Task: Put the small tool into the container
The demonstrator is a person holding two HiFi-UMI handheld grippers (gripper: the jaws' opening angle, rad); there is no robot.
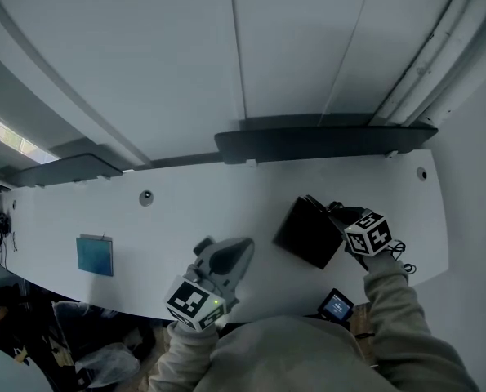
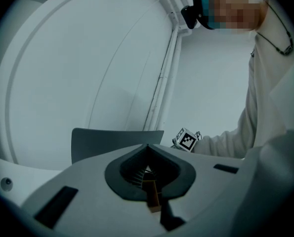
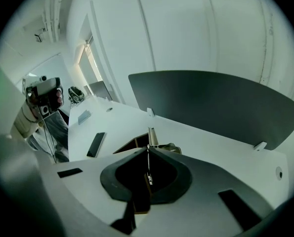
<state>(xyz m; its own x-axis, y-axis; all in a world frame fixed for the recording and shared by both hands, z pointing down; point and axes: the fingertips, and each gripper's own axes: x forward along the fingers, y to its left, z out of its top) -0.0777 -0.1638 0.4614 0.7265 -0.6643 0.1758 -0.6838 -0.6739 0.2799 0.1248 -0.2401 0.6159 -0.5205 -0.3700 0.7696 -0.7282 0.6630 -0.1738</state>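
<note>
A black box-shaped container point(image 1: 308, 231) sits on the white desk point(image 1: 185, 211), right of centre. In the right gripper view its open, brownish inside point(image 3: 133, 143) lies just beyond the jaw tips, with a small metallic piece point(image 3: 175, 147) beside its pale upright edge. My right gripper point(image 3: 148, 132) is shut and hovers over the container's right side; I cannot make out anything between its jaws. Its marker cube point(image 1: 367, 233) shows in the head view. My left gripper point(image 1: 241, 247) is held near the desk's front edge, jaws together, nothing in them. The small tool itself I cannot pick out.
A blue square object point(image 1: 94, 255) lies at the desk's left. A dark phone point(image 3: 96, 143) lies on the desk, and a small device with a lit screen point(image 1: 336, 306) sits at the front edge. Dark grey partition panels point(image 1: 324, 141) stand along the back edge.
</note>
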